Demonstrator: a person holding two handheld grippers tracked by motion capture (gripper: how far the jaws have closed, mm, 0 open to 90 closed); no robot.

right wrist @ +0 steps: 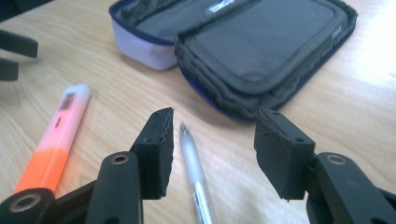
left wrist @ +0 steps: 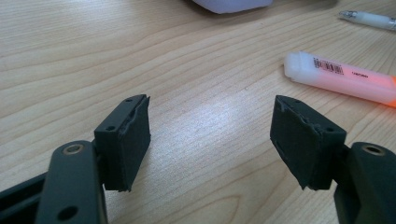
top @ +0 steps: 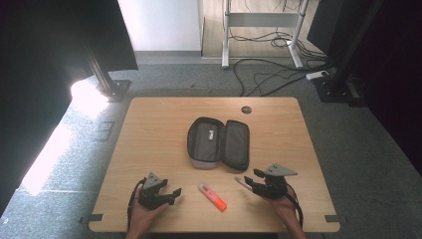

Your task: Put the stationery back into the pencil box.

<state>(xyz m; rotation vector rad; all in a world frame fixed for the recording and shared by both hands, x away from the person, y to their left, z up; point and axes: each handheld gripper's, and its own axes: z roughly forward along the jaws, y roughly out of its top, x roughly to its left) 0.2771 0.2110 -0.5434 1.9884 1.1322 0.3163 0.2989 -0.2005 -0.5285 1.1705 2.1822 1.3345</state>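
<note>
My right gripper [right wrist: 210, 149] has its jaws apart over the pen [right wrist: 196, 177], which lies on the table [top: 149, 129] between them; the pads do not press it. In the high view the pen [top: 242, 182] is just in front of this gripper [top: 253, 180]. My left gripper [left wrist: 210, 135] is also open, with only bare wood between its jaws. The orange highlighter [top: 212, 197] lies between both grippers. The open pencil case [top: 219, 143] sits just behind the pen, near its tip.
</note>
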